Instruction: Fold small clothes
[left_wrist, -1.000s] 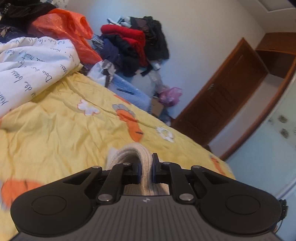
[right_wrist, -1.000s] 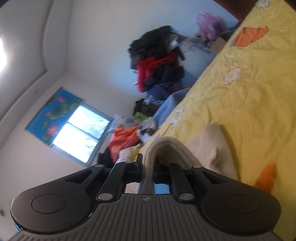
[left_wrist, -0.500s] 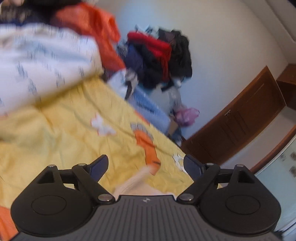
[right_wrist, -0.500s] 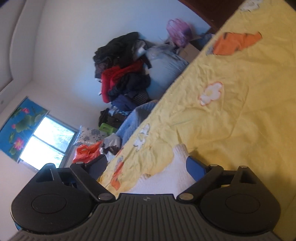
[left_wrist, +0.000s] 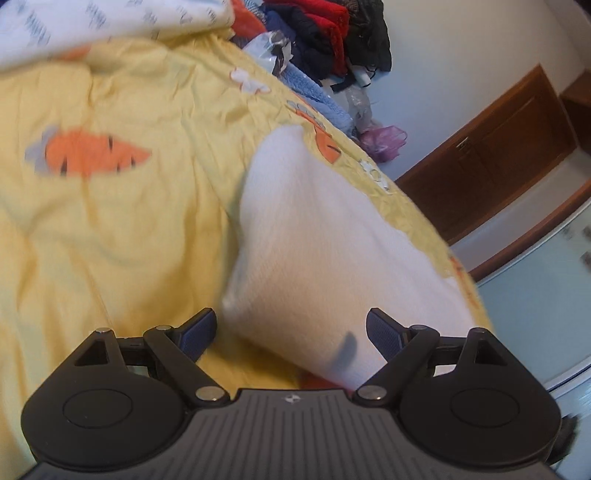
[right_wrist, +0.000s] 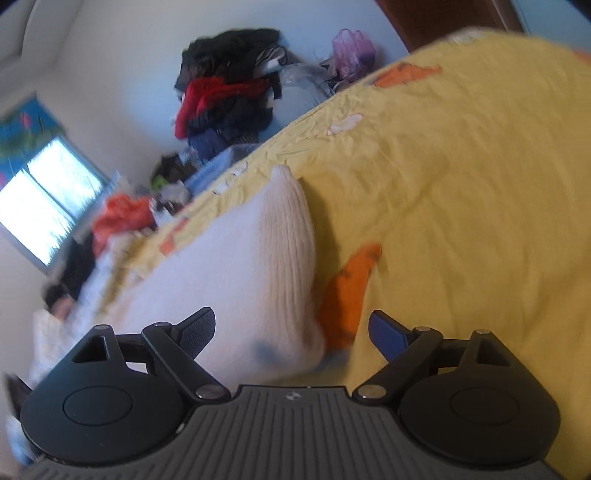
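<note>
A cream-white ribbed knit garment (left_wrist: 317, 251) lies flat on a bed covered by a wrinkled yellow sheet printed with orange carrots and white flowers (left_wrist: 122, 221). In the left wrist view it spreads from a narrow end near the far edge of the bed down toward the camera, and its near edge sits between the tips of the left gripper (left_wrist: 291, 330), whose jaws are spread wide and hold nothing. In the right wrist view the same knit garment (right_wrist: 236, 280) shows vertical ribs along one raised edge, with an orange carrot print just beside it; the right gripper (right_wrist: 293, 330) hovers over its near corner with jaws likewise released and apart from the cloth. Both views are somewhat blurred. Beyond the bed, a heap of red, black and navy clothes (right_wrist: 225, 96) is piled against a pale wall, with a pink plastic bag (left_wrist: 384, 142) near it. A brown wooden door (left_wrist: 491, 147) stands to the right in the left view. A white quilt with dark script lettering (left_wrist: 92, 26) lies at the bed's far end, and a bright window (right_wrist: 44, 210) shows in the right view.
</note>
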